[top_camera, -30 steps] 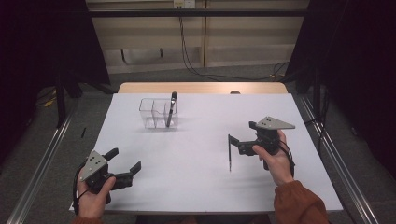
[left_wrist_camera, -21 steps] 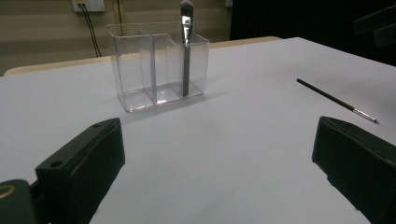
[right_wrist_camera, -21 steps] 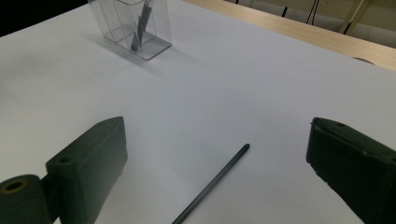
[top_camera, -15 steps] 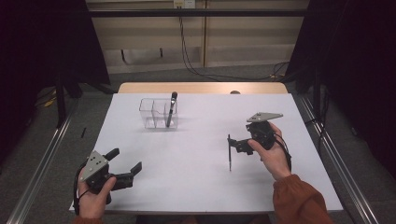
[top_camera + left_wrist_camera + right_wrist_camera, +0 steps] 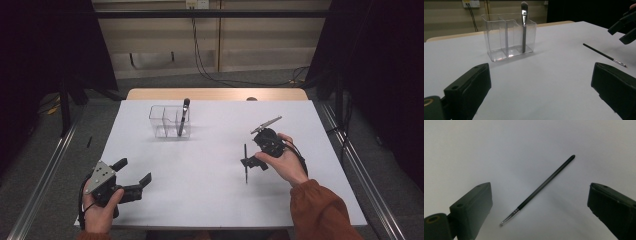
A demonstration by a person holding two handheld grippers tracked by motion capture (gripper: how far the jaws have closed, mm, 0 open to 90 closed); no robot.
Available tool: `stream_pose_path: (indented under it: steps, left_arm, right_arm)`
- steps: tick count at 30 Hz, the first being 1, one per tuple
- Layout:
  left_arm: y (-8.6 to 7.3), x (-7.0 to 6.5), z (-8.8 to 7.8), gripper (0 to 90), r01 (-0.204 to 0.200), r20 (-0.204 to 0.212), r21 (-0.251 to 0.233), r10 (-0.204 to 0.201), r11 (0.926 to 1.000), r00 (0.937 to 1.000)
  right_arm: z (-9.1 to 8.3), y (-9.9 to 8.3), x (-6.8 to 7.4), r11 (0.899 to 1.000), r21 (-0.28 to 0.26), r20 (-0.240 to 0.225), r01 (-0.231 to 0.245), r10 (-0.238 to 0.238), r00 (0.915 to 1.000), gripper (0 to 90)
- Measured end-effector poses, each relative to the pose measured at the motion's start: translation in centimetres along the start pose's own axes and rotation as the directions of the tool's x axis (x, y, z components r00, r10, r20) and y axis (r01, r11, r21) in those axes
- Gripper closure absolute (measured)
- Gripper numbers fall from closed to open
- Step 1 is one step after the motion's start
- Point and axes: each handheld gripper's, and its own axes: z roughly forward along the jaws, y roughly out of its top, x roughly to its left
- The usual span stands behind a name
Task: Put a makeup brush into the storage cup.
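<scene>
In the high view, the right gripper (image 5: 252, 162) hangs over the thin brush (image 5: 245, 164) on the white table (image 5: 210, 200), covering part of its shaft; whether they touch cannot be told. The frame's bottom edge cuts off the sleeve (image 5: 325, 215) and the hand on the left gripper (image 5: 134, 176). In the left gripper view, the right gripper (image 5: 624, 27) is cropped at the right edge. Bristle detail on the thin brush (image 5: 537, 190) is too fine to make out.

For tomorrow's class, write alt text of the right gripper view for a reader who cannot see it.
A thin black brush with a silver ferrule lies diagonally on the white table, untouched. The right gripper points down at it, its two black jaws wide open on either side.
</scene>
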Motion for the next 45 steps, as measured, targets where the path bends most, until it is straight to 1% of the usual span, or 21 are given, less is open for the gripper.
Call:
stream_pose_path:
  steps: [3,6,8,11,17,20,21,22,24,27,29,32,34,36,37,38,39,41,43,44,45]
  left_arm:
    - [0.0,0.0,0.0,2.8,-0.001,-0.001,0.000,0.001,1.0000,1.0000]
    - [0.0,0.0,0.0,2.8,-0.009,-0.009,0.001,0.009,1.0000,0.9999]
    - [0.1,0.0,-0.1,2.7,-0.015,-0.008,0.005,0.015,0.9999,0.9999]
    - [0.0,0.0,0.0,2.7,-0.012,-0.010,0.006,0.012,0.9999,0.9999]
    - [0.0,-0.1,0.1,2.7,-0.020,-0.005,0.010,0.020,0.9998,0.9998]
    - [0.0,0.1,0.1,2.7,-0.025,-0.008,0.017,0.025,0.9995,0.9997]
    - [0.0,0.1,0.1,2.7,-0.021,-0.009,0.016,0.022,0.9996,0.9997]
    - [0.0,0.1,0.0,2.7,-0.021,-0.008,0.016,0.021,0.9997,0.9997]
    - [0.0,0.0,0.0,2.7,-0.023,-0.005,0.017,0.023,0.9996,0.9997]
    - [0.1,-0.1,0.1,2.8,-0.030,0.000,0.022,0.030,0.9993,0.9995]
    - [0.1,-0.1,0.1,2.8,-0.031,0.002,0.022,0.031,0.9993,0.9995]
    - [0.0,-0.1,0.2,2.8,-0.031,0.002,0.025,0.031,0.9992,0.9995]
    - [0.0,-0.1,0.2,2.8,-0.034,0.003,0.027,0.034,0.9991,0.9994]
    - [0.0,-0.1,0.2,2.8,-0.036,0.006,0.028,0.036,0.9989,0.9993]
    - [0.0,-0.1,0.2,2.8,-0.036,0.005,0.030,0.036,0.9989,0.9993]
    - [0.0,-0.1,0.2,2.8,-0.034,0.004,0.029,0.034,0.9990,0.9994]
    - [0.0,0.0,0.2,2.8,-0.037,0.004,0.031,0.037,0.9988,0.9993]
    - [0.0,0.0,0.2,2.8,-0.036,0.002,0.034,0.036,0.9988,0.9994]
    - [0.0,0.0,0.2,2.8,-0.040,0.004,0.035,0.040,0.9986,0.9992]
    - [0.0,0.0,0.2,2.8,-0.042,0.005,0.036,0.042,0.9985,0.9991]
    - [0.0,0.0,0.2,2.8,-0.042,0.006,0.036,0.042,0.9984,0.9991]
  right_arm:
    - [0.2,0.2,-0.1,0.999,0.053,-0.003,0.005,-0.005,1.0000,4.7]
    - [0.3,0.6,-0.3,0.994,0.108,0.001,-0.014,0.014,0.9999,3.8]
    - [0.3,0.7,-0.3,0.991,0.130,0.006,-0.007,0.006,1.0000,5.5]
    - [0.5,1.0,-0.2,0.987,0.161,0.006,-0.007,0.007,1.0000,12.6]
    - [1.4,1.8,0.4,0.976,0.219,0.006,0.010,-0.011,0.9999,16.1]
    - [1.8,2.1,0.5,0.967,0.256,0.008,0.002,-0.004,1.0000,17.7]
    - [2.0,2.1,0.6,0.958,0.286,0.011,-0.004,0.001,0.9999,18.9]
    - [2.1,2.1,0.6,0.955,0.296,0.017,-0.002,-0.003,0.9998,20.8]
    - [2.5,2.0,0.8,0.946,0.324,0.016,-0.025,0.021,0.9997,22.6]
    - [3.0,2.0,1.0,0.933,0.360,0.006,-0.010,0.009,0.9999,25.2]
    - [3.2,2.1,1.2,0.928,0.372,0.014,0.006,-0.011,0.9998,27.8]
    - [3.5,2.2,1.4,0.928,0.373,0.003,0.011,-0.013,0.9999,31.4]
    - [3.9,2.3,1.5,0.924,0.382,0.008,-0.002,-0.001,1.0000,33.6]
    - [4.4,2.2,1.6,0.916,0.401,0.009,0.005,-0.009,0.9999,35.6]
    - [4.5,2.2,1.6,0.915,0.402,0.008,0.005,-0.009,0.9999,37.0]
    - [4.7,2.1,1.6,0.909,0.417,0.011,0.007,-0.013,0.9999,39.0]
    - [4.9,2.0,1.7,0.905,0.424,0.010,0.003,-0.009,0.9999,39.1]
    - [5.0,2.0,1.8,0.904,0.427,0.013,0.024,-0.033,0.9994,40.1]
    - [5.1,2.1,2.0,0.895,0.444,0.023,0.037,-0.053,0.9983,42.9]
    - [5.2,2.1,2.1,0.894,0.445,0.028,0.057,-0.077,0.9966,43.1]
    - [5.3,2.2,2.2,0.891,0.451,0.032,0.056,-0.079,0.9964,43.2]
